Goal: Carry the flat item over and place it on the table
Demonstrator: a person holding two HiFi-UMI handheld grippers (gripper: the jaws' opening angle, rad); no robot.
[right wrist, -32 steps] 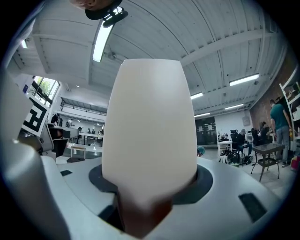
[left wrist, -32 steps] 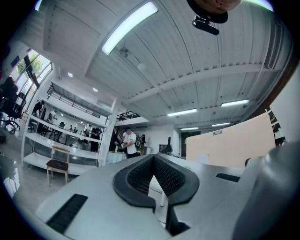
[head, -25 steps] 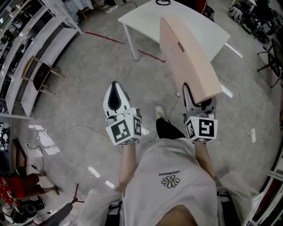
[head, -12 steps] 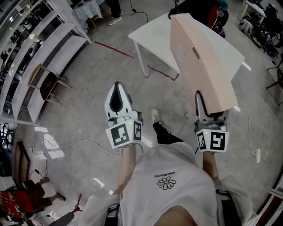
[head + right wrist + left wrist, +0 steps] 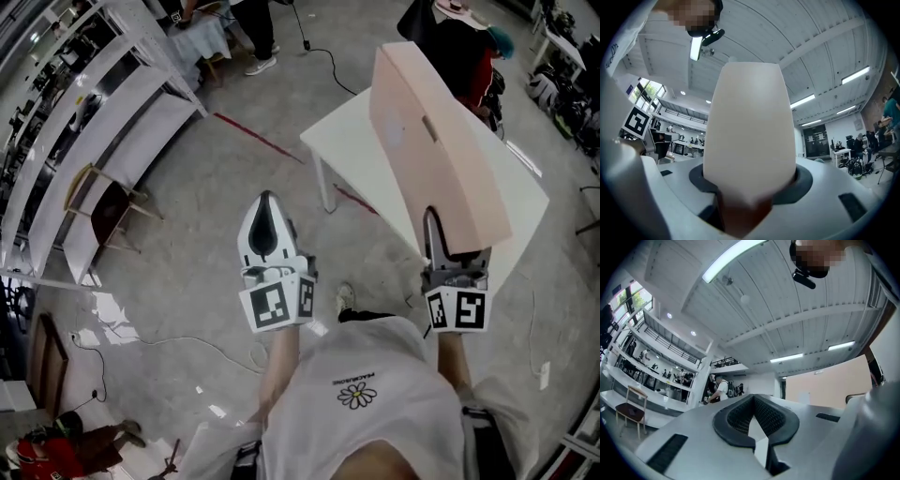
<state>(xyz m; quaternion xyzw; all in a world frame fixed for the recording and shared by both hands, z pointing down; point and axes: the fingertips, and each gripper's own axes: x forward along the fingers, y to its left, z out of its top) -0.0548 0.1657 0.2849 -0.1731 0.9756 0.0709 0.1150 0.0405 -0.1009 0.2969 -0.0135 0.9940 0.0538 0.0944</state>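
Flat peach board [image 5: 436, 141] held above white desk [image 5: 361, 159]
I see it standing on edge, its near end clamped in my right tongs [image 5: 457, 255].

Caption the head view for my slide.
Right gripper holds a flat beige panel near a white table; left gripper shut, empty.

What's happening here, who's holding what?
A person has a gripper in each hand. The right gripper has its jaws clamped on the near end of a flat pinkish board, which stands on edge and points away from the person. In the head view its far part shows above the white table ahead; it isn't set down yet. The left gripper is empty, jaws together, off to the side over the floor.
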